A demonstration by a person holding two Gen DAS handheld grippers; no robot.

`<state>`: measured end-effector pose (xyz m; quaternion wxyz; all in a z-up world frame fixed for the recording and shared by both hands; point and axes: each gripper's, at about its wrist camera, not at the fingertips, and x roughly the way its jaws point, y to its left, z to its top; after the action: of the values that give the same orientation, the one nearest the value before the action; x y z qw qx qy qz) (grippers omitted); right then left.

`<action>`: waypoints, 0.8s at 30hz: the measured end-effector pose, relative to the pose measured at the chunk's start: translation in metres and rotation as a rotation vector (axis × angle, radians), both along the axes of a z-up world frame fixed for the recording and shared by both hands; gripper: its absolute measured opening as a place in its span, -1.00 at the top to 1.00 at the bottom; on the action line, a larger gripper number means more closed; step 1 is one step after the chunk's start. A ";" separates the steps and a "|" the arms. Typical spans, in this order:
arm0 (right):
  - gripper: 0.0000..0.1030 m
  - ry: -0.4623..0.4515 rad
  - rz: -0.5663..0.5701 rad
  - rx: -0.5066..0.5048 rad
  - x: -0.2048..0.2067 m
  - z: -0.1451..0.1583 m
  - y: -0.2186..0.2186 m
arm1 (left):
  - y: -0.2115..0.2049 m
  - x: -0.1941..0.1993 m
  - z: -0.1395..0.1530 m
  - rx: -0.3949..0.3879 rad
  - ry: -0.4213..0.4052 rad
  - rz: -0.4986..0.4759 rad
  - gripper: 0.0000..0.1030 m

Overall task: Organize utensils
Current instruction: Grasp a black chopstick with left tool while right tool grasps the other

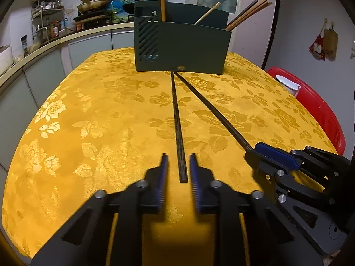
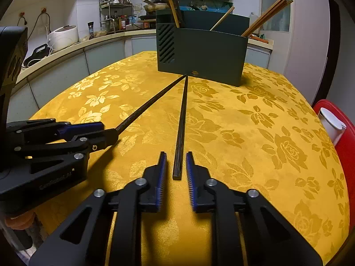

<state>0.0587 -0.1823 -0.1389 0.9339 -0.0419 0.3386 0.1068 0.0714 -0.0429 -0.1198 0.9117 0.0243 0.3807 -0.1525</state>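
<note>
On the yellow floral table [image 1: 88,122], dark pair laid flat in a V, far tips meeting just before the base of the green utensil holder [image 1: 184,44]. Near end of left chopstick [image 1: 177,122] pinched in jaws of left gripper [image 1: 177,157]. Near end of right chopstick [image 2: 182,122] pinched in jaws of right gripper [image 2: 176,155]. Grippers side by side, near each other. Further chopsticks [image 1: 248,13] leaning inside the holder.

Surface: I saw a table [image 1: 88,119] under a yellow rose-patterned cloth | On it: a dark green utensil holder [image 1: 184,44] stood at the far end | two dark chopsticks [image 1: 177,122] lay on the cloth, far tips meeting at the holder's base, near ends spread apart
</note>
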 end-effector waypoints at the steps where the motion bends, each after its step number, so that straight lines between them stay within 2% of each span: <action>1: 0.82 0.004 -0.006 0.003 0.000 0.000 -0.002 | 0.000 0.000 0.000 -0.004 0.004 -0.003 0.85; 8: 0.84 0.024 -0.062 -0.002 -0.004 0.001 -0.013 | 0.004 -0.006 0.000 0.003 0.003 -0.004 0.86; 16: 0.84 0.026 -0.178 -0.034 -0.015 0.000 -0.033 | 0.017 -0.018 0.001 0.020 -0.003 0.022 0.86; 24: 0.84 -0.004 -0.156 0.009 -0.031 -0.003 -0.031 | 0.015 -0.023 -0.001 0.007 -0.012 0.022 0.86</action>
<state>0.0279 -0.2131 -0.1415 0.9403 -0.0114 0.3384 0.0352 0.0484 -0.0281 -0.1203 0.9155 0.0245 0.3760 -0.1410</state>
